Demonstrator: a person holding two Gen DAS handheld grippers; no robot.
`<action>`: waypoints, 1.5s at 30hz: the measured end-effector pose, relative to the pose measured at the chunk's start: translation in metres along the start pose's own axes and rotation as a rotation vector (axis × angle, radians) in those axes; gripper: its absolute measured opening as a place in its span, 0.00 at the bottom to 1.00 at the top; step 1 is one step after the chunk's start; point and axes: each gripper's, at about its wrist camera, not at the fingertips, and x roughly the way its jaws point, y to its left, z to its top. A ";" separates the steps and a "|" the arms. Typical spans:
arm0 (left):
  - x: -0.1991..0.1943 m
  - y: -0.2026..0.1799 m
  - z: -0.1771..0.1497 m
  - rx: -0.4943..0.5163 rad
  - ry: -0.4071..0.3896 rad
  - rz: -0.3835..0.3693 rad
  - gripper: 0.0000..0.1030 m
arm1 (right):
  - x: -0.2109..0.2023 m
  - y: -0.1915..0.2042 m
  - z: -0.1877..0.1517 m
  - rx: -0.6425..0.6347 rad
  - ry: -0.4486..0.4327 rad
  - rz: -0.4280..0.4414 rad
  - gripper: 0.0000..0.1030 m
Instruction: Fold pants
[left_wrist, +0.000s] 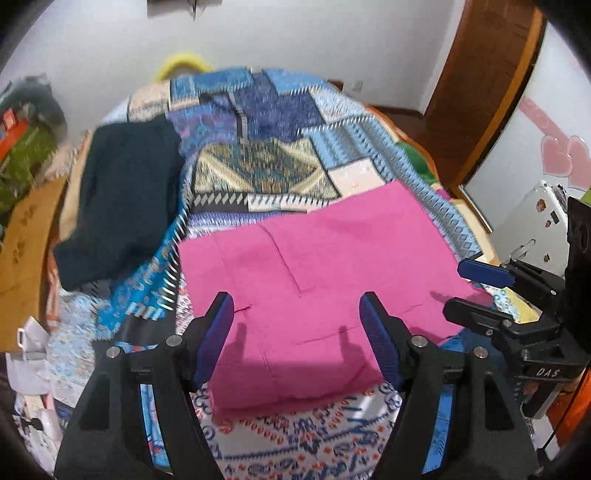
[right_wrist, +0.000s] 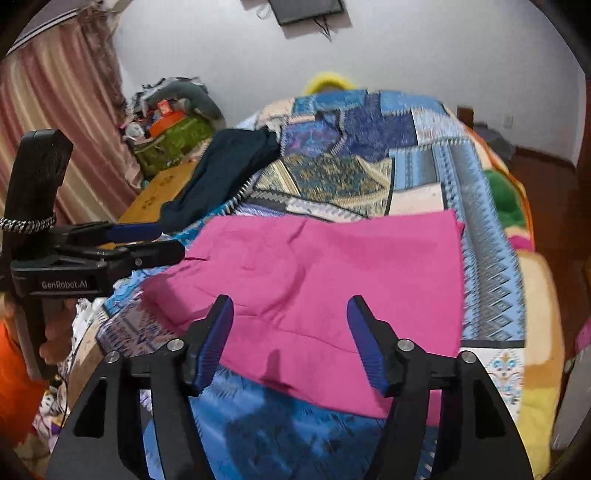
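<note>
**Both grippers stand open above the folded pink pants**

The fingers (left_wrist: 218, 336) of the left gripper (left_wrist: 299, 306) are spread well apart, their blue ribbed pads facing each other with nothing pinched between them. They hang above the near part of the pink pants (left_wrist: 317, 266), and their shadows fall on the cloth below. The right gripper (right_wrist: 291, 306) shows the same: its fingers (right_wrist: 364, 339) are parted wide and empty, raised above the near edge of the pants (right_wrist: 332, 266).

The pants lie folded into a thick, roughly rectangular bundle on the patterned bedspread (left_wrist: 266, 122), in the near half of the bed. Seams and a few creases run across the top layer; the edge nearest the left gripper is a rounded fold several layers thick.

In the left wrist view the right gripper (left_wrist: 476, 291) reaches in from the right edge, jaws apart, its tips over the right side of the pants. In the right wrist view the left gripper (right_wrist: 162, 242) comes in from the left, its tips just beside the left corner of the bundle; whether they touch it cannot be told.

A dark garment (left_wrist: 122, 199) lies crumpled on the far left part of the bed, well apart from the pants. Something yellow (right_wrist: 327, 83) peeks over the far end of the bedspread against the white wall.
</note>
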 end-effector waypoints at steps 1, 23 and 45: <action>0.009 0.002 -0.001 -0.007 0.026 -0.005 0.68 | 0.006 -0.001 0.000 0.009 0.017 0.002 0.59; 0.025 0.044 -0.047 -0.006 0.089 0.105 0.79 | 0.013 -0.035 -0.044 -0.042 0.183 -0.137 0.56; -0.025 0.059 -0.032 -0.047 -0.012 0.157 0.78 | -0.032 -0.054 -0.034 -0.016 0.125 -0.182 0.49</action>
